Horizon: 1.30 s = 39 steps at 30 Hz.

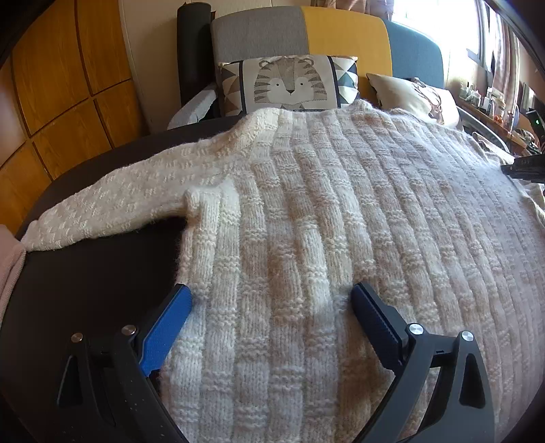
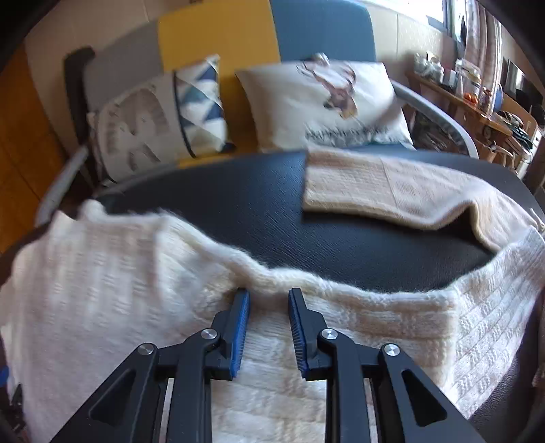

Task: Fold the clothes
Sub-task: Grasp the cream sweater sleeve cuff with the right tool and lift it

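Spreading across a dark table (image 1: 85, 283), a cream sweater (image 1: 306, 221) is shown flat. Left gripper (image 1: 272, 300) fingers are held wide apart; right gripper (image 2: 269, 296) fingers are nearly together, nothing clamped. Its far edge should be pinched squarely.

The sweater (image 1: 306, 204) is thick, fuzzy knitted wool; the bench (image 2: 238, 204) is dark, matt, grained leather-like material.

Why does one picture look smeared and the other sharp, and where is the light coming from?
Left wrist view: crisp knit on the sweater, glare blown white at the window, straight edges bowed by the fisheye lens. Right wrist view: motion smear across the tiger pillow and the sweater's left part; the right tool stays sharp.
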Motion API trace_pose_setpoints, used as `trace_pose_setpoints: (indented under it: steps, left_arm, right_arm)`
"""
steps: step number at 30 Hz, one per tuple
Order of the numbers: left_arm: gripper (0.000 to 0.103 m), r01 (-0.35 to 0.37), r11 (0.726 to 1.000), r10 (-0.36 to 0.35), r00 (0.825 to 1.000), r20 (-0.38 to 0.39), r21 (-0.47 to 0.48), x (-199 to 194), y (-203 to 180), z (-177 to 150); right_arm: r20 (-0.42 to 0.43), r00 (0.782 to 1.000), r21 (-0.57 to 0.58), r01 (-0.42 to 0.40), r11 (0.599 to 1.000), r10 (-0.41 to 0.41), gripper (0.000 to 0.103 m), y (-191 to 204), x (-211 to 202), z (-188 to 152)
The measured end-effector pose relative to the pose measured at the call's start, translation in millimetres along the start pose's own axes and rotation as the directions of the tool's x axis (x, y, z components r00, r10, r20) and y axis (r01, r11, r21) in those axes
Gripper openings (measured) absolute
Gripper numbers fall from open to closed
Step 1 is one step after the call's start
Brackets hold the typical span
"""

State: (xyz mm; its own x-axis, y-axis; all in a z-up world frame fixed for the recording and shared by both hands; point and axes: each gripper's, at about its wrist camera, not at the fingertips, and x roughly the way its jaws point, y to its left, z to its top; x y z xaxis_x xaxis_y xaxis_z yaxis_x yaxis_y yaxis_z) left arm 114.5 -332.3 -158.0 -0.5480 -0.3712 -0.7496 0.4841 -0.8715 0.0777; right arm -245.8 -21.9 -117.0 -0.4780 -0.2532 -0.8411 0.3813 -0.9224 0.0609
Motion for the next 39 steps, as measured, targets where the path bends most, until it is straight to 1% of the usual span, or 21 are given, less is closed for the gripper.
trace_pose_setpoints:
  steps: [2, 4, 5, 8, 9, 10, 12, 15, 17, 19, 21, 23, 24, 25, 28, 31, 33, 37, 38, 39]
  left_arm:
    - [0.097, -0.001, 1.0, 0.001, 1.0, 0.001, 0.001, 0.2, 0.2, 0.1]
    - [0.097, -0.002, 1.0, 0.002, 1.0, 0.001, 0.002, 0.3, 0.6, 0.1]
    - [0.097, -0.002, 1.0, 0.002, 1.0, 0.001, 0.002, 0.4, 0.7, 0.0]
    - [0.097, -0.005, 1.0, 0.005, 1.0, 0.002, 0.003, 0.4, 0.6, -0.2]
    - [0.097, -0.006, 1.0, 0.006, 1.0, 0.002, 0.004, 0.4, 0.5, -0.3]
    - [0.097, -0.007, 1.0, 0.007, 1.0, 0.003, 0.004, 0.4, 0.4, -0.4]
    - [0.098, -0.008, 1.0, 0.008, 1.0, 0.003, 0.006, 0.2, 0.0, -0.7]
    - [0.098, -0.009, 1.0, 0.009, 1.0, 0.004, 0.007, 0.0, 0.0, -1.0]
    - [0.098, -0.01, 1.0, 0.01, 1.0, 0.005, 0.008, -0.2, 0.0, -1.2]
    - [0.098, -0.012, 1.0, 0.012, 1.0, 0.005, 0.009, 0.1, -0.5, -1.0]
    - [0.098, -0.013, 1.0, 0.013, 1.0, 0.005, 0.01, 0.3, -0.7, -0.8]
    - [0.098, -0.015, 1.0, 0.015, 1.0, 0.005, 0.01, 0.4, -0.9, -0.7]
    - [0.098, -0.016, 1.0, 0.016, 1.0, 0.006, 0.011, 0.3, -1.1, -0.7]
    - [0.098, -0.018, 1.0, 0.018, 1.0, 0.006, 0.012, 0.3, -1.3, -0.7]
    - [0.098, -0.025, 1.0, 0.025, 1.0, 0.008, 0.016, 0.1, -2.1, -0.8]
    - [0.099, -0.029, 0.999, 0.029, 1.0, 0.009, 0.018, 0.3, -2.5, -0.7]
    - [0.099, -0.031, 0.999, 0.031, 0.999, 0.01, 0.019, 0.4, -2.7, -0.8]
    - [0.099, -0.035, 0.999, 0.034, 0.999, 0.012, 0.02, 0.7, -3.1, -0.9]
    - [0.1, -0.035, 0.999, 0.034, 0.999, 0.013, 0.02, 0.9, -3.0, -0.9]
    - [0.1, -0.035, 0.999, 0.035, 0.999, 0.013, 0.021, 1.0, -3.0, -0.9]
  right_arm:
    - [0.025, 0.999, 0.018, 0.043, 0.999, -0.043, 0.02, -9.8, 1.4, -0.3]
    - [0.043, 0.999, 0.049, 0.03, 0.998, -0.033, 0.022, -17.3, 0.9, -2.9]
    - [0.047, 0.999, 0.052, 0.008, 0.999, -0.011, 0.025, -19.2, -0.4, -4.1]
    - [0.048, 0.996, 0.059, -0.075, 0.995, 0.072, 0.026, -31.3, -13.5, -8.2]
    - [0.071, 0.994, 0.086, -0.09, 0.992, 0.084, 0.028, -40.2, -22.5, -11.3]
    - [0.097, 0.991, 0.117, -0.103, 0.988, 0.092, 0.032, -50.8, -31.2, -14.8]
    - [0.15, 0.985, 0.196, -0.113, 0.974, 0.084, 0.032, -79.6, -47.0, -23.0]
    - [0.17, 0.985, 0.311, -0.091, 0.946, 0.039, 0.034, -130.9, -61.6, -36.8]
    - [0.138, 0.99, 0.377, -0.034, 0.925, -0.02, 0.034, -164.8, -62.6, -46.8]
    - [0.128, 0.991, 0.452, -0.017, 0.892, -0.046, 0.034, -196.5, -65.5, -60.8]
    - [0.134, 0.989, 0.527, -0.02, 0.849, -0.06, 0.034, -224.8, -68.1, -74.1]
    - [0.125, 0.989, 0.579, -0.004, 0.815, -0.084, 0.034, -249.9, -68.0, -79.3]
    - [0.123, 0.988, 0.592, 0.004, 0.806, -0.096, 0.034, -258.1, -68.2, -80.8]
    - [0.119, 0.987, 0.601, 0.015, 0.799, -0.108, 0.034, -265.6, -68.0, -81.6]
    - [0.102, 0.986, 0.602, 0.044, 0.797, -0.131, 0.034, -277.6, -63.7, -77.9]
    - [0.119, 0.987, 0.627, 0.012, 0.779, -0.111, 0.034, -283.8, -55.9, -73.3]
    - [0.122, 0.987, 0.654, -0.003, 0.757, -0.101, 0.034, -288.6, -48.8, -72.5]
    - [0.17, 0.979, 0.707, -0.04, 0.706, -0.114, 0.034, -296.2, -41.4, -75.4]
    - [0.179, 0.977, 0.713, -0.046, 0.7, -0.118, 0.034, -296.3, -39.3, -74.7]
    - [0.185, 0.975, 0.711, -0.046, 0.702, -0.123, 0.035, -296.2, -38.4, -74.2]
